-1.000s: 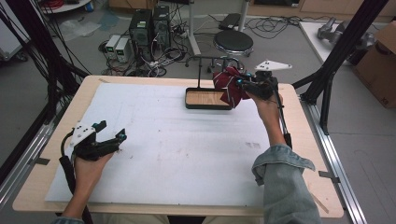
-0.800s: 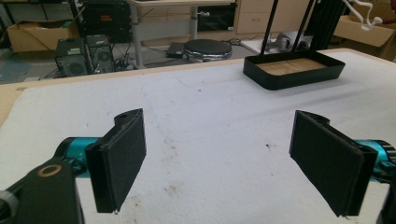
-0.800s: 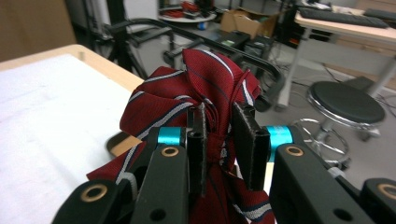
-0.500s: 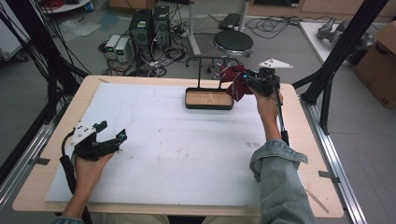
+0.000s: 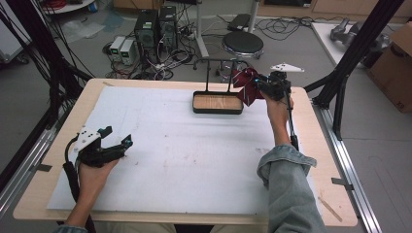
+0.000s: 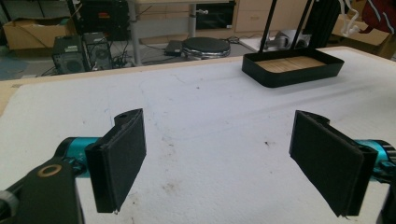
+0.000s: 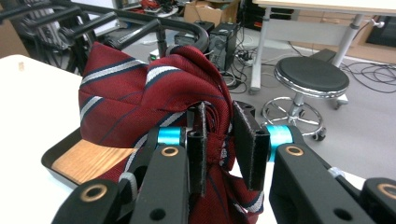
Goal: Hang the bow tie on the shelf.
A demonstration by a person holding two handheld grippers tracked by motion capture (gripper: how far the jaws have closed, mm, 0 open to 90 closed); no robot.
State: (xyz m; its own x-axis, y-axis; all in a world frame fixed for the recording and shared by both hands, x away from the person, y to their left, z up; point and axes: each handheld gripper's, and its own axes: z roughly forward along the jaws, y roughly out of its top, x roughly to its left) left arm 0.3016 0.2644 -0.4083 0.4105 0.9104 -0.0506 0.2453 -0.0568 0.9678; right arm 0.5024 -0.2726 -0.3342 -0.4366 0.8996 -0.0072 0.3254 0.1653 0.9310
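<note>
Since a second ago: right tool (image 5: pixel 260 86) moved up and back from over tray's right end to right of tray (image 5: pixel 217 103), level with rack bar (image 5: pixel 218 61); tie along with it. Left tool (image 5: pixel 114 147) unchanged, well left and nearer than tray, pads (image 6: pixel 119 161) spread wide, nothing between. Right tool clamped on bunched red striped tie (image 7: pixel 154 100), held in air just right of tray, near rack's rounded end (image 7: pixel 187 28).

Wooden surface (image 5: pixel 311 121) with white sheet (image 5: pixel 184 155), stained in places. Beyond tray: round stool (image 5: pixel 242 44), computer boxes (image 5: pixel 155 26), loose cables on floor. Cardboard box (image 5: pixel 396 63) far right of tray. Black frame struts either side.
</note>
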